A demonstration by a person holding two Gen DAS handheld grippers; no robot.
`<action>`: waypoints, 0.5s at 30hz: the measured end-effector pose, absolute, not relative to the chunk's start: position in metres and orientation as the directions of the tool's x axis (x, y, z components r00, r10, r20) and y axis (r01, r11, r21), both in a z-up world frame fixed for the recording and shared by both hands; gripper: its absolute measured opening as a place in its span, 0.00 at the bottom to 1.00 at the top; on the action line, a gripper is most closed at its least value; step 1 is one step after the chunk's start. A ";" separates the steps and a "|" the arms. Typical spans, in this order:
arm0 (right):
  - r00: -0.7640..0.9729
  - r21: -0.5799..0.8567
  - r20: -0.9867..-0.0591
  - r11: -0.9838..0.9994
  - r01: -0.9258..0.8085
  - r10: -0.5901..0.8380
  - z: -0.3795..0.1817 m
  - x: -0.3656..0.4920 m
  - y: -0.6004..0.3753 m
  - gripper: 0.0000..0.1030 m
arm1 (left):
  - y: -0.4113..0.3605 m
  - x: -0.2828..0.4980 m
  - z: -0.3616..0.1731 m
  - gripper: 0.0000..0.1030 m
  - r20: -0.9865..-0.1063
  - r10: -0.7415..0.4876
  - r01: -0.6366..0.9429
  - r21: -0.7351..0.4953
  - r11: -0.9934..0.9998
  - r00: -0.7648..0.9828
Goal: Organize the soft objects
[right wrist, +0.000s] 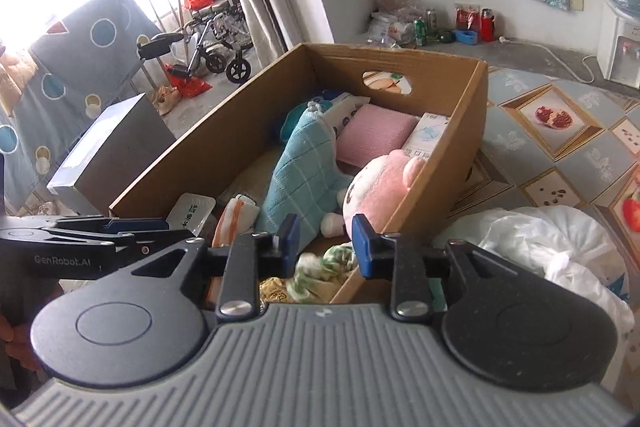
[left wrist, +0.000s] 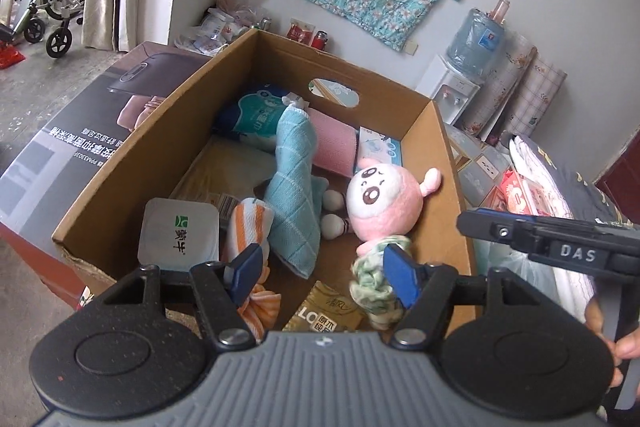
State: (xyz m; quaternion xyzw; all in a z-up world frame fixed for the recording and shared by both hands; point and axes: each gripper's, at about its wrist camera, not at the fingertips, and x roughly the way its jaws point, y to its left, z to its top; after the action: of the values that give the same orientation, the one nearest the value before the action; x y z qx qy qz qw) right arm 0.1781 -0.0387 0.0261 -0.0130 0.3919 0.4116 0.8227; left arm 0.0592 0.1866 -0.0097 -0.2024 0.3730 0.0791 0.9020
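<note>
Two hand-held grippers hover over the near end of a cardboard box (left wrist: 448,163) into which soft things are being gathered. The left hand-held gripper (left wrist: 325,269) stands spread wide with nothing between its blue pads, poised above a pink plush doll (left wrist: 384,199) that lies on the box floor beside a blue checked cloth (left wrist: 294,187), an orange striped cloth (left wrist: 248,223) and a rolled pink towel (left wrist: 334,147). The right hand-held gripper (right wrist: 325,242) is parted only narrowly and likewise holds nothing, aimed over the doll's green patterned skirt (right wrist: 320,267) at the box's near edge. A white plastic bag (right wrist: 540,247) sits outside the box on a patterned floor covering (right wrist: 560,155). The doll appears newly placed, so a drop-off step looks to be ending. The next move likely calls for swinging one gripper out of the box toward whatever soft item remains outside, opening wide enough to take a loose, yielding bundle
</note>
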 end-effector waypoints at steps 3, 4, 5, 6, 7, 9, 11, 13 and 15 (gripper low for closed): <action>0.381 0.296 -0.633 0.666 -0.685 0.674 0.034 0.171 -0.048 0.29 | 0.184 0.054 -0.007 0.66 -0.695 0.008 -0.295 -0.295 0.909 0.719; 0.393 0.299 -0.619 0.667 -0.683 0.680 0.038 0.166 -0.053 0.33 | 0.182 0.051 -0.005 0.66 -0.688 0.011 -0.293 -0.294 0.910 0.726; 0.408 0.302 -0.602 0.669 -0.679 0.686 0.043 0.160 -0.060 0.40 | 0.181 0.048 -0.002 0.69 -0.679 0.015 -0.289 -0.293 0.911 0.734; 0.428 0.302 -0.585 0.674 -0.674 0.689 0.048 0.152 -0.068 0.45 | 0.179 0.044 0.001 0.72 -0.668 0.020 -0.285 -0.290 0.913 0.744; 0.451 0.298 -0.568 0.683 -0.667 0.688 0.051 0.145 -0.075 0.55 | 0.176 0.040 0.005 0.74 -0.654 0.026 -0.281 -0.288 0.916 0.756; 0.505 0.284 -0.535 0.707 -0.648 0.677 0.058 0.128 -0.089 0.70 | 0.169 0.029 0.014 0.83 -0.625 0.041 -0.270 -0.275 0.923 0.780; 0.565 0.266 -0.501 0.738 -0.621 0.656 0.062 0.110 -0.104 0.87 | 0.160 0.017 0.025 0.90 -0.597 0.064 -0.262 -0.251 0.932 0.799; 0.609 0.260 -0.475 0.762 -0.592 0.635 0.064 0.093 -0.117 0.90 | 0.152 0.005 0.035 0.97 -0.573 0.085 -0.262 -0.234 0.936 0.815; 0.643 0.258 -0.470 0.791 -0.555 0.604 0.064 0.079 -0.129 0.99 | 0.145 -0.006 0.042 1.00 -0.553 0.108 -0.267 -0.216 0.939 0.826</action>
State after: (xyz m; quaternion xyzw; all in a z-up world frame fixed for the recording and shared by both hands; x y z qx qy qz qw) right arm 0.0786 -0.1293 0.0636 0.0448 0.2755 0.3200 0.9054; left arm -0.0062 0.1445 0.0418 -0.1437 0.2775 0.0992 0.9447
